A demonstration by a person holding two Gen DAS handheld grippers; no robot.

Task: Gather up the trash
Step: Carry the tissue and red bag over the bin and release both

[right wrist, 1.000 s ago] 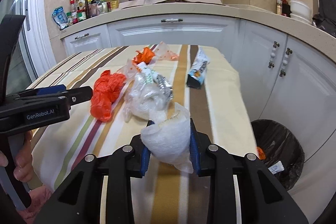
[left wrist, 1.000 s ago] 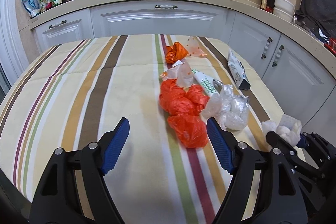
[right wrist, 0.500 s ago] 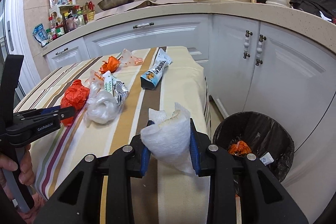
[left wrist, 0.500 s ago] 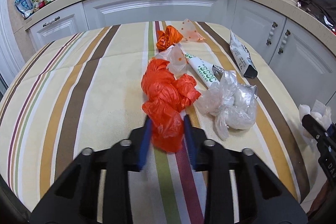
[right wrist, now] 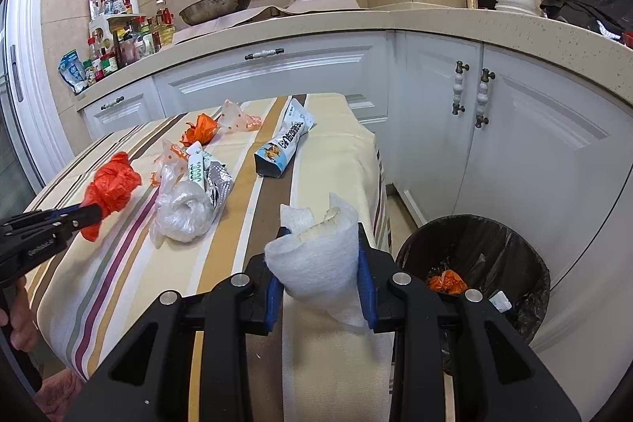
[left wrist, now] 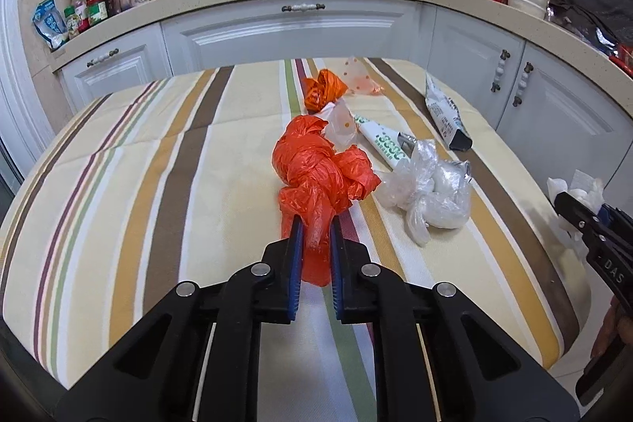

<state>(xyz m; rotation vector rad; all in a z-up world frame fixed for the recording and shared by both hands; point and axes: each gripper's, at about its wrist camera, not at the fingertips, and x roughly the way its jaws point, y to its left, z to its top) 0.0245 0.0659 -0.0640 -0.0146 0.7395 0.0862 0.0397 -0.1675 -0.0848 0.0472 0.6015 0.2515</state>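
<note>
Orange plastic is pinched between the blue pads of the left gripper (left wrist: 316, 244), which has closed on the near tail of the crumpled orange bag (left wrist: 316, 169); most of the bag lies on the striped tablecloth (left wrist: 130, 184), its bulk not lifted. The right gripper (right wrist: 320, 263) is clamped on a white paper towel wad (right wrist: 316, 252), held in the air off the table's right edge, near but not above the black bin (right wrist: 474, 256) on the floor, where an orange scrap already lies. The step in hand looks like a double pickup: one piece ready to drop, one just seized. Next, the right hand needs to swing over the bin's mouth before letting go, and the left must lift cleanly so the loose bag does not drag the clear plastic bundle (left wrist: 431, 192) just beside it. A second ago the left jaws stood wide open short of the bag; half a second ago they were narrowing around it. The right gripper has meanwhile carried its wad from above the cloth toward the bin.
</note>
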